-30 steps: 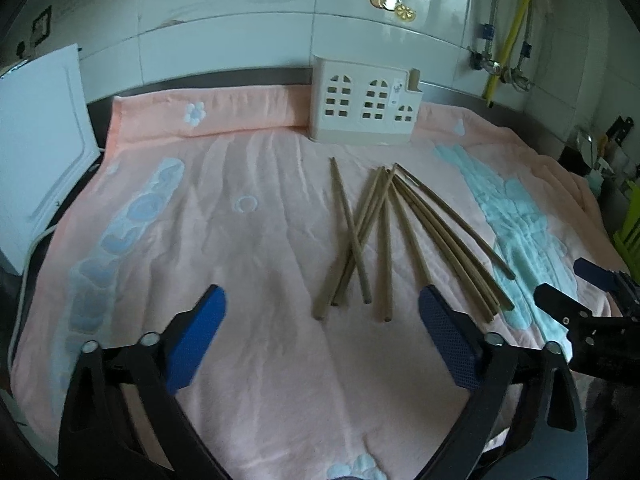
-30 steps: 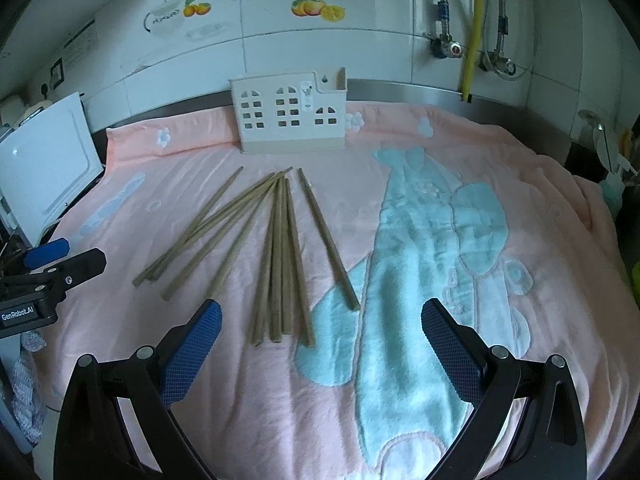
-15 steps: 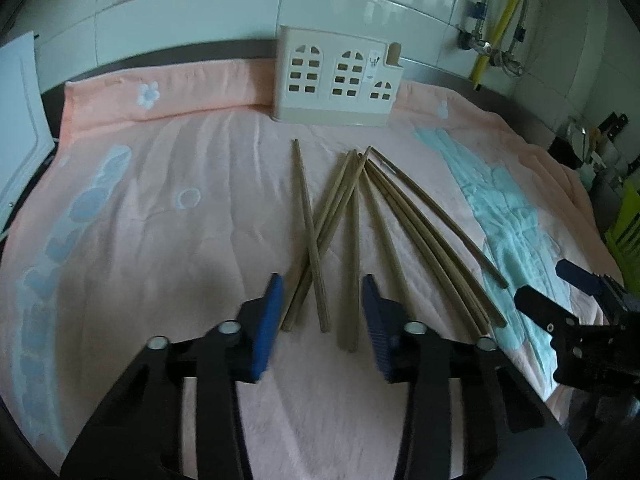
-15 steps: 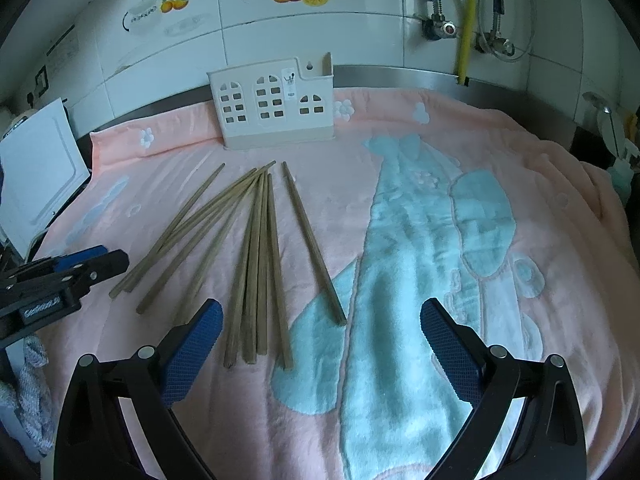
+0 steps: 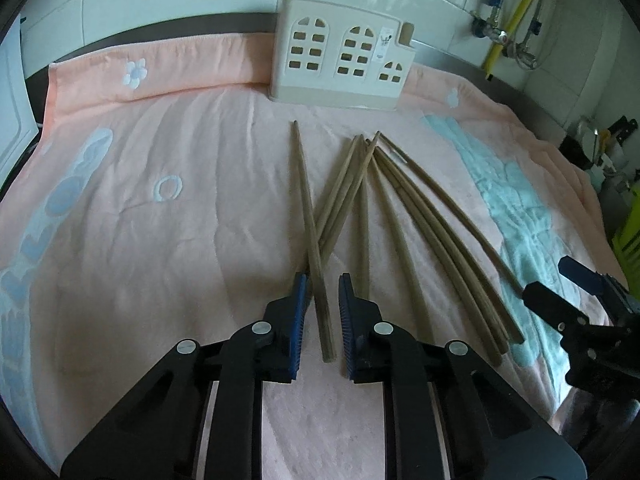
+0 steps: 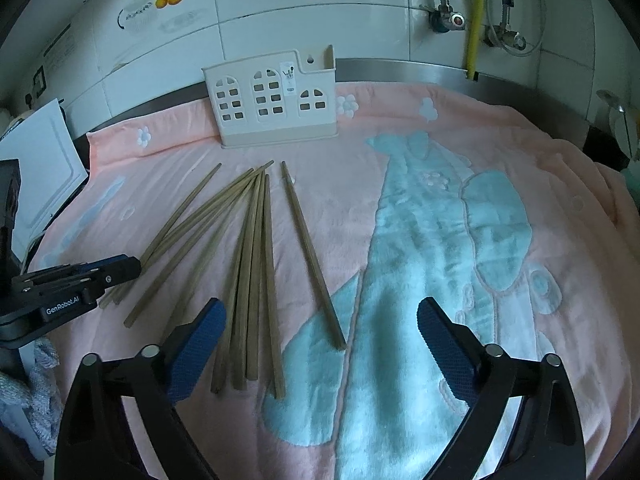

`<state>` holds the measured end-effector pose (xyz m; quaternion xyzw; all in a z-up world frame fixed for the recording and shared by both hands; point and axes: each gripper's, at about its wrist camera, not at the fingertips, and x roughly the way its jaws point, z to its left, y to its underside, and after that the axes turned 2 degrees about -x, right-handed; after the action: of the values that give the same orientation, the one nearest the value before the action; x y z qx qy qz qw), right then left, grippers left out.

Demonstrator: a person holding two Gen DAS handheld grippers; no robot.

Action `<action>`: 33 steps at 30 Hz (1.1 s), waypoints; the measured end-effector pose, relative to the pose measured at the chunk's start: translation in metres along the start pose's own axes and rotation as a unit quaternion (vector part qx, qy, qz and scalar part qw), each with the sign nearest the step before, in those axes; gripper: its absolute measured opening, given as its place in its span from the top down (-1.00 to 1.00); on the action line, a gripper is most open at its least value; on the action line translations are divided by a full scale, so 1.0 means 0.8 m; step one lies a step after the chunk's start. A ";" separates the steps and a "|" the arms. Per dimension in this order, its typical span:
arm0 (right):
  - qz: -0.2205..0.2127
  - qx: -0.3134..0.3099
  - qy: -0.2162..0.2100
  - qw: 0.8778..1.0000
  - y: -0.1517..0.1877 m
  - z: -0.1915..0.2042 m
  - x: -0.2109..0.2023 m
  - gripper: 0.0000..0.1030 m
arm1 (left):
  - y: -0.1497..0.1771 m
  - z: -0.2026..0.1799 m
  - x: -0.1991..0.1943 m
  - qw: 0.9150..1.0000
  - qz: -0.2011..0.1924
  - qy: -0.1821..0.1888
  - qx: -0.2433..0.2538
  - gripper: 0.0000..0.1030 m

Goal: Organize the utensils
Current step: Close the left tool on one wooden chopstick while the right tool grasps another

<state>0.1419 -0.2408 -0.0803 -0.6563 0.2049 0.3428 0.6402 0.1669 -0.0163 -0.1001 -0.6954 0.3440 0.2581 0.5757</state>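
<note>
- The step in hand looks like the first pick: the left gripper (image 5: 322, 300) is closing around the near end of the leftmost chopstick (image 5: 308, 216), which lies between its blue pads (image 5: 301, 312); a narrow gap shows either side, so the pads do not seem to press yet.
- The other wooden chopsticks (image 6: 252, 264) lie fanned on the pink towel (image 5: 160, 240), none in the white utensil holder (image 5: 340, 64) standing at the towel's far edge by the tiled wall.
- The right gripper (image 6: 320, 336) hovers wide, closing slightly, its jaws astride several chopstick ends but holding nothing.
- Next, probably: finish the squeeze, lift without dragging the chopsticks crossing beneath, then tip it upright into the holder.
</note>
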 end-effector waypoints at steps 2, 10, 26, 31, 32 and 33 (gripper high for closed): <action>0.004 0.002 -0.004 1.000 0.000 -0.002 0.004 -0.67 | -0.001 0.002 0.003 1.000 0.002 0.000 -0.001 0.69; 0.016 0.009 -0.020 1.000 -0.001 -0.004 0.017 -0.51 | -0.004 -0.001 0.010 1.000 0.001 -0.011 0.012 0.83; 0.033 0.018 -0.032 0.999 -0.007 -0.015 0.033 0.13 | -0.011 0.032 0.000 1.000 -0.004 -0.015 0.007 0.89; 0.040 0.013 -0.038 0.998 -0.011 -0.013 0.042 0.39 | -0.010 0.040 0.006 1.000 0.007 -0.021 0.006 0.88; 0.042 0.010 -0.039 0.998 -0.012 -0.012 0.044 0.41 | -0.009 0.041 0.008 1.000 0.010 -0.020 0.006 0.88; 0.044 0.008 -0.038 0.998 -0.012 -0.012 0.046 0.44 | -0.008 0.041 0.010 1.000 0.013 -0.021 0.006 0.87</action>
<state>0.1751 -0.2427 -0.1005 -0.6278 0.2120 0.3939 0.6370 0.1777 0.0152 -0.1088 -0.6820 0.3426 0.2782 0.5832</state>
